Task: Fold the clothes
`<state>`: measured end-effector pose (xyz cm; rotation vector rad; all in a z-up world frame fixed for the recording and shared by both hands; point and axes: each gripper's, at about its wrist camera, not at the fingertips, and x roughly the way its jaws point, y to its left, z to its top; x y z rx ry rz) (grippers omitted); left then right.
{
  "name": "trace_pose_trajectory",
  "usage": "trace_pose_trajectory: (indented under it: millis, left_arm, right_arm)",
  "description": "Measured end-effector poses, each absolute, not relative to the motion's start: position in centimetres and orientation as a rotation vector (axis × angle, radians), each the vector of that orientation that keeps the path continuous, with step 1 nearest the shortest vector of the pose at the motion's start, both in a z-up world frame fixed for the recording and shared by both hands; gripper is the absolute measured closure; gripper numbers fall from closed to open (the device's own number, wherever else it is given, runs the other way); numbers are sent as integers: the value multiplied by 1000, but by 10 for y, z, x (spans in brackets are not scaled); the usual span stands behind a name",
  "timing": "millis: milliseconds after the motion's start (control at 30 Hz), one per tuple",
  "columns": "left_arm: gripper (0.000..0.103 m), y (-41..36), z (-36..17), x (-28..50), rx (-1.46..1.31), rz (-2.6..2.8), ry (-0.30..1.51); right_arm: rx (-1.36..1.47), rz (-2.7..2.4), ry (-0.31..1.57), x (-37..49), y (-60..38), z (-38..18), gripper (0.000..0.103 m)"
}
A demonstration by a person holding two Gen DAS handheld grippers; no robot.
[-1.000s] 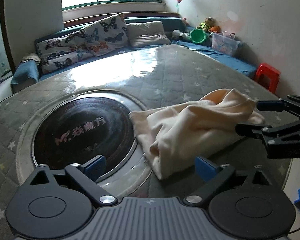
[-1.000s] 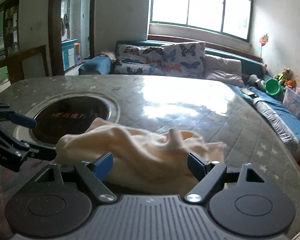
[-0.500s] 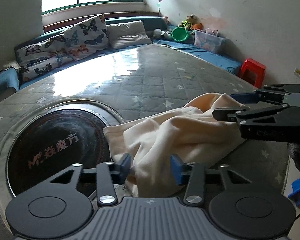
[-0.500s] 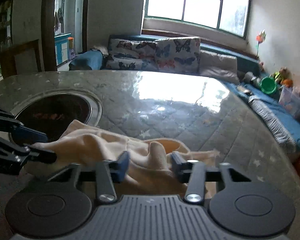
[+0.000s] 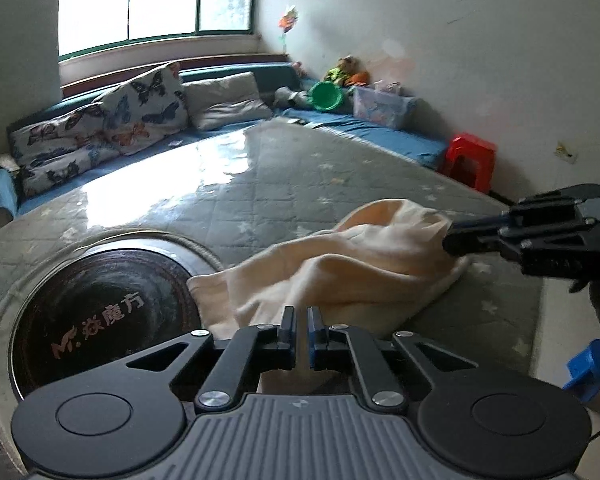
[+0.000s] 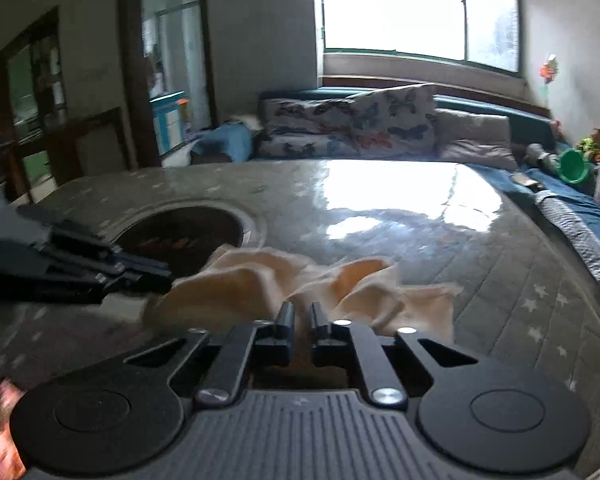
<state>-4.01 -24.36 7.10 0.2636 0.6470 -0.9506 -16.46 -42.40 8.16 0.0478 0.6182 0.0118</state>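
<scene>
A cream garment (image 5: 340, 272) lies crumpled on the grey quilted table (image 5: 260, 184), partly over the rim of a dark round inset (image 5: 100, 312). My left gripper (image 5: 302, 322) is shut on the garment's near edge, fabric pinched between its blue pads. In the same view my right gripper (image 5: 450, 240) comes in from the right, shut on the garment's far right end. From the right wrist, the right gripper (image 6: 302, 320) grips the cream garment (image 6: 252, 280) at its near edge, and the left gripper (image 6: 162, 280) holds the left end.
A low blue sofa with butterfly cushions (image 5: 100, 128) runs along the far wall under the window. A red stool (image 5: 470, 156) and a blue object (image 5: 590, 364) stand past the table's right edge. A green basin (image 5: 326, 96) sits on the sofa. A doorway (image 6: 172, 80) opens at the left.
Both grippers went from wide open to shut, closing on opposite ends of the cream garment. The garment has bunched up and its held ends have lifted slightly.
</scene>
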Motion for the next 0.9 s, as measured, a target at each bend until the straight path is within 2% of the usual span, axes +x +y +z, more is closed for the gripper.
trace_pose_trajectory:
  millis: [133, 200, 233, 333, 367, 400, 433, 567, 633, 667, 700, 733, 800, 900]
  left_arm:
    - [96, -238, 70, -45, 277, -960, 652]
    - [93, -240, 70, -38, 262, -930, 657]
    - [88, -243, 71, -34, 249, -919, 659]
    - [72, -253, 71, -24, 236, -910, 659]
    - [64, -258, 70, -23, 252, -906, 651]
    - [62, -263, 69, -21, 270, -901, 642]
    - [59, -268, 68, -20, 290, -898, 633]
    - [58, -286, 57, -9, 319, -905, 656]
    - [59, -293, 49, -5, 333, -908, 668]
    - [64, -296, 45, -3, 342, -911, 675]
    - [73, -299, 41, -2, 344, -911, 680]
    - [93, -300, 39, -1, 345, -911, 689]
    - [96, -300, 37, 0, 327, -913, 694]
    - [97, -292, 46, -8, 300, -937, 664]
  right_arm:
    - [16, 43, 640, -184, -415, 83, 98]
    - [-1, 34, 643, -187, -413, 83, 98]
    - [-2, 13, 636, -184, -414, 84, 96]
    - [-5, -48, 615, -176, -420, 86, 85]
    - [-1, -55, 611, -172, -423, 87, 76]
    - [0, -67, 603, -164, -428, 86, 69]
    - [-3, -78, 602, -158, -431, 84, 67]
    - [7, -104, 613, -131, -442, 73, 66]
    - [14, -103, 631, -117, -445, 67, 66]
    - [14, -101, 640, -112, -447, 64, 67]
    - [6, -102, 645, -108, -446, 61, 68]
    - [0, -103, 651, -104, -446, 58, 69]
    - [11, -99, 666, -101, -448, 54, 90]
    - [30, -90, 648, -108, -448, 54, 94]
